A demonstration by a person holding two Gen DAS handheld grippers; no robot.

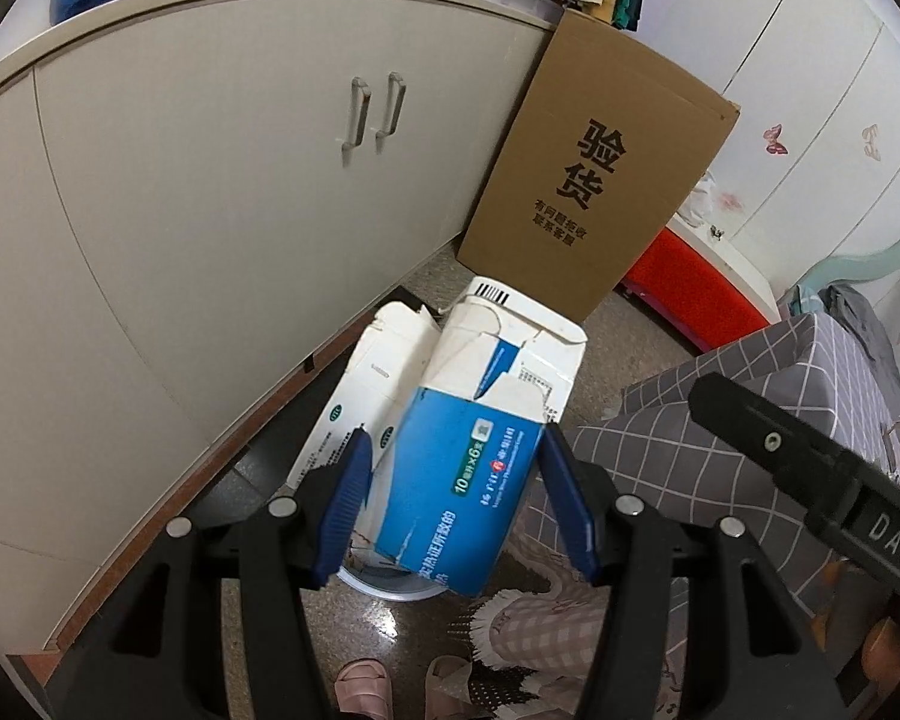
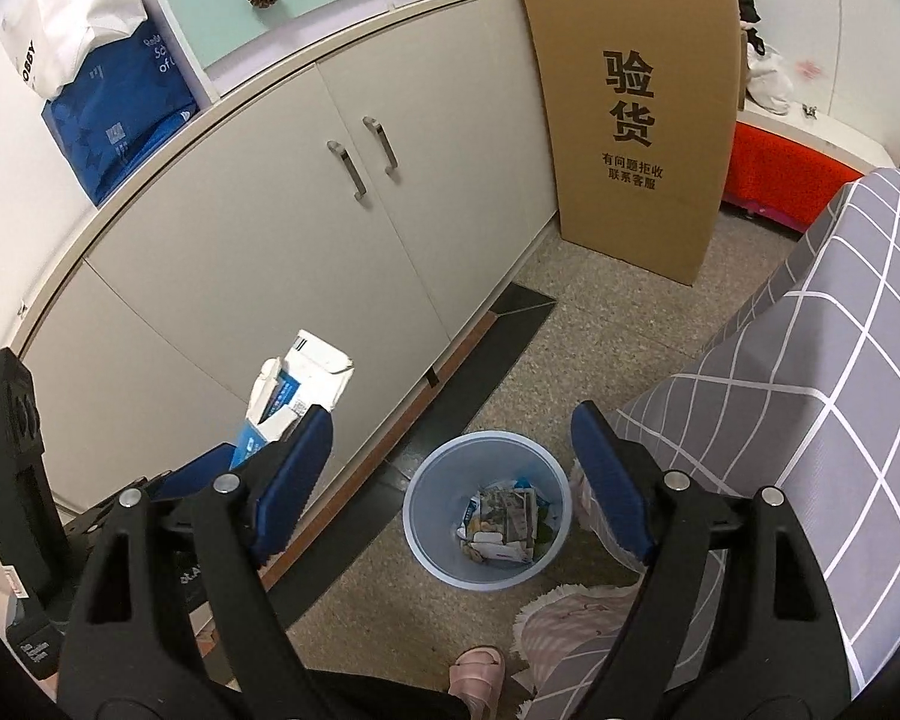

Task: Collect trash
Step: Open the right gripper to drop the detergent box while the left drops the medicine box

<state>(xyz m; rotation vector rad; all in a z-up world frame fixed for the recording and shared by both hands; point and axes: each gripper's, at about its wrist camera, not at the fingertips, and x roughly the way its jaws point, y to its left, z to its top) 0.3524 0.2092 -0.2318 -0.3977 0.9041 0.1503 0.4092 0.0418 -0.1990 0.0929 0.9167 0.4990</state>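
carton (image 1: 450, 480) clamped btwn left gripper (image 1: 459, 504) jaws, over bin (image 2: 486, 510).

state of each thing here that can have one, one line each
blue and white cartons: torn open, flattened, clamped in the left gripper
left gripper: shut on the cartons
right gripper: open, nothing between the fingers
waste bin: upright on the floor, no lid, paper trash in the bottom
cabinet doors: closed
brown cardboard box: flattened, leaning against the cabinet
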